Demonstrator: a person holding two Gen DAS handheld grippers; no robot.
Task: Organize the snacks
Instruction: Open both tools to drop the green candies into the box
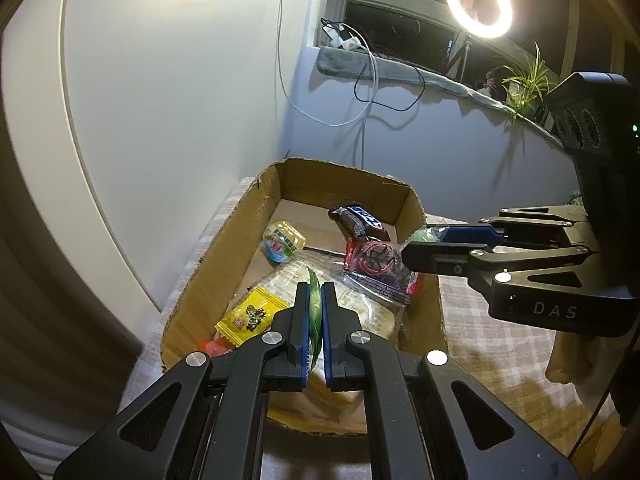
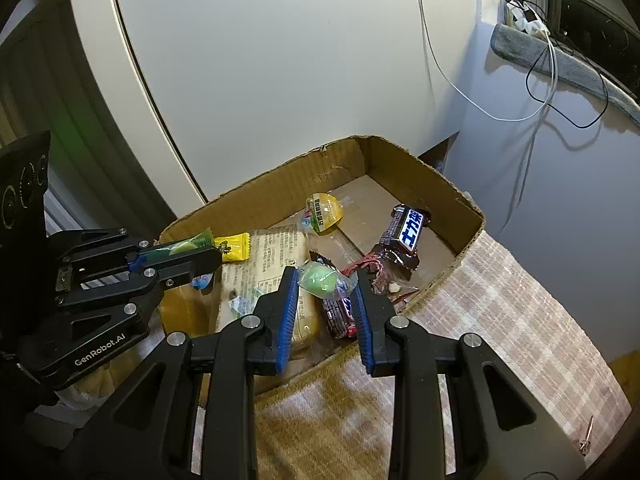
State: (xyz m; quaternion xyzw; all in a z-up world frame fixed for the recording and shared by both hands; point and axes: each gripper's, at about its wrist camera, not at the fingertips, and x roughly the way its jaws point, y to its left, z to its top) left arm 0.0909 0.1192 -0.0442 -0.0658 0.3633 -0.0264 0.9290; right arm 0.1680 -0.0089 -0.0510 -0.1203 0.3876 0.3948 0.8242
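Now | left tool [image 1: 316,292] clenched on thin green flat sachet [image 1: 315,312], edge-on so it drops cleanly | right tool [image 2: 326,280] grasping round green clear-wrapped candy [image 2: 320,278] | both above open brown cardboard box [image 2: 424,164], centre frame, collecting snacks on checked table [image 2: 500,288].

**A lived-in room at home, lit for filming**

A checked tablecloth [image 2: 500,300] covers the table by a plain wall. A potted spider plant [image 1: 524,80], chargers and trailing cables [image 1: 372,76] sit on the padded windowsill, beside a glowing ring light [image 1: 479,4].
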